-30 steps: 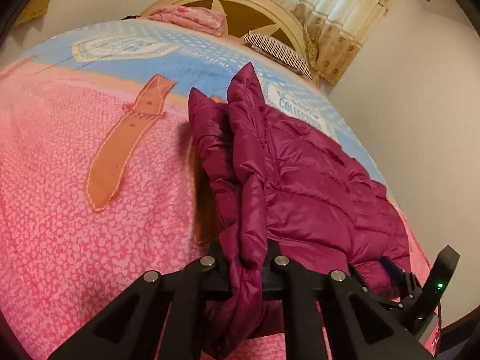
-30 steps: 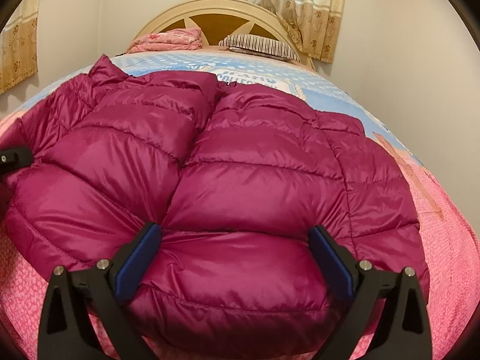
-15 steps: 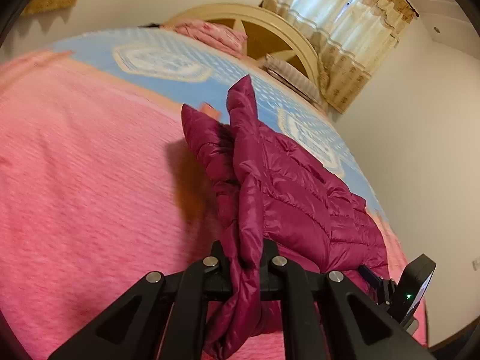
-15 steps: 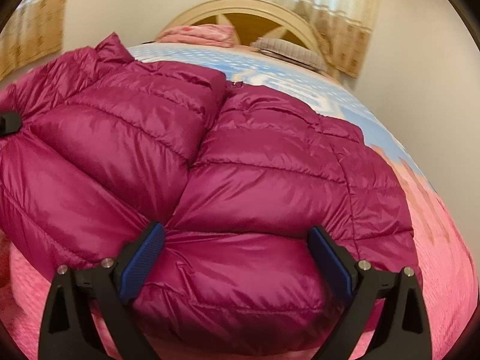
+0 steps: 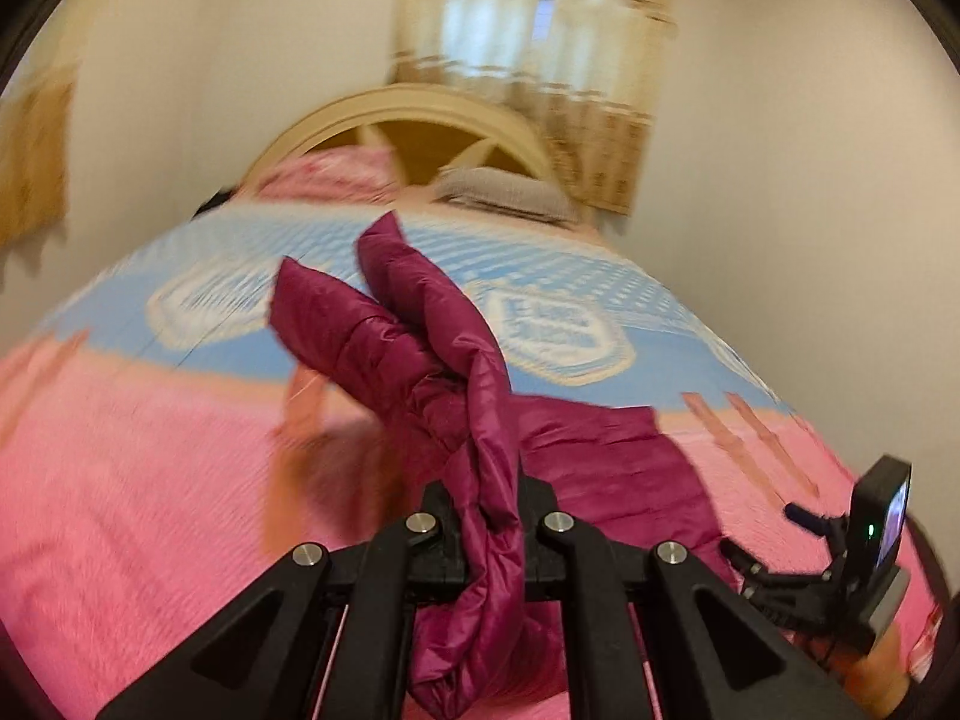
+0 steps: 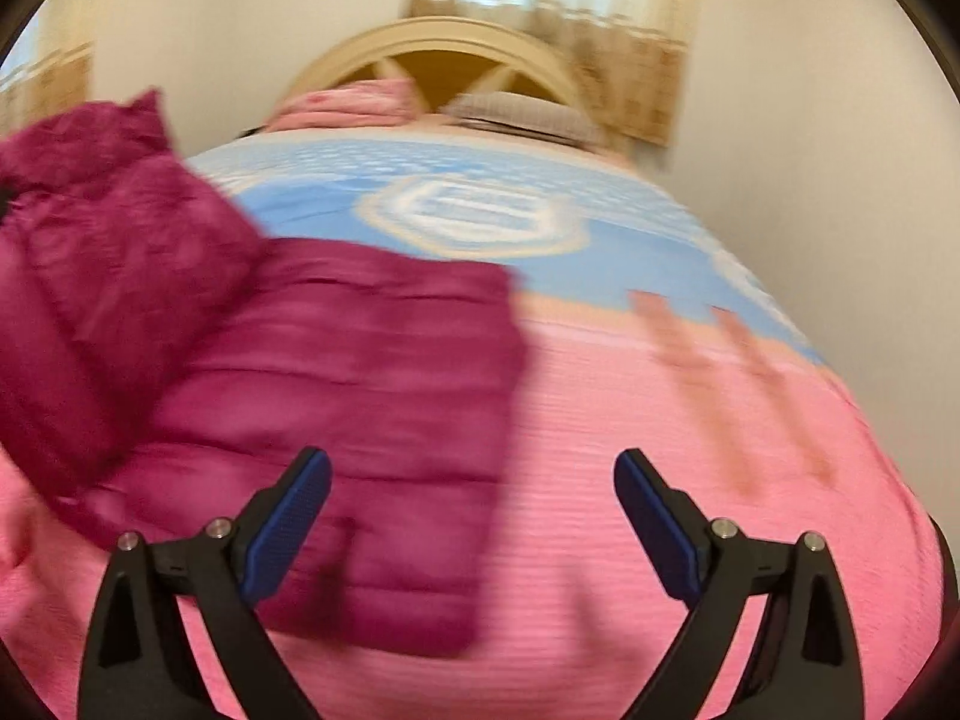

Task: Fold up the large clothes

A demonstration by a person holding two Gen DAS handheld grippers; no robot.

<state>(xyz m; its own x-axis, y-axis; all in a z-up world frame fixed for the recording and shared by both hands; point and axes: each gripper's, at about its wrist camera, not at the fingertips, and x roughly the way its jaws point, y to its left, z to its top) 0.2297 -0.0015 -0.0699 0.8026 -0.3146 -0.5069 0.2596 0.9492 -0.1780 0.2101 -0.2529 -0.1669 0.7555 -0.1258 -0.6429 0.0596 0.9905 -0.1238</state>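
A magenta quilted puffer jacket (image 5: 420, 360) lies partly on a bed with a pink and blue cover (image 5: 150, 480). My left gripper (image 5: 489, 510) is shut on a bunched edge of the jacket and holds that side raised off the bed, with folds hanging down between the fingers. In the right wrist view the jacket (image 6: 336, 372) fills the left half, its left side lifted. My right gripper (image 6: 474, 510) is open, its blue pads (image 6: 288, 528) wide apart above the jacket's right edge, nothing between them. The right gripper's body (image 5: 870, 540) shows at the lower right of the left wrist view.
A cream arched headboard (image 6: 444, 54) stands at the far end, with a folded pink blanket (image 6: 354, 102) and a striped pillow (image 6: 522, 114) before it. A curtained window (image 5: 534, 66) is behind, and a white wall (image 6: 840, 180) runs along the bed's right side.
My left gripper has risen with the jacket edge, pulling that side up. My right gripper has drawn back and to the right, so the jacket no longer fills its view. Both views are motion-blurred.
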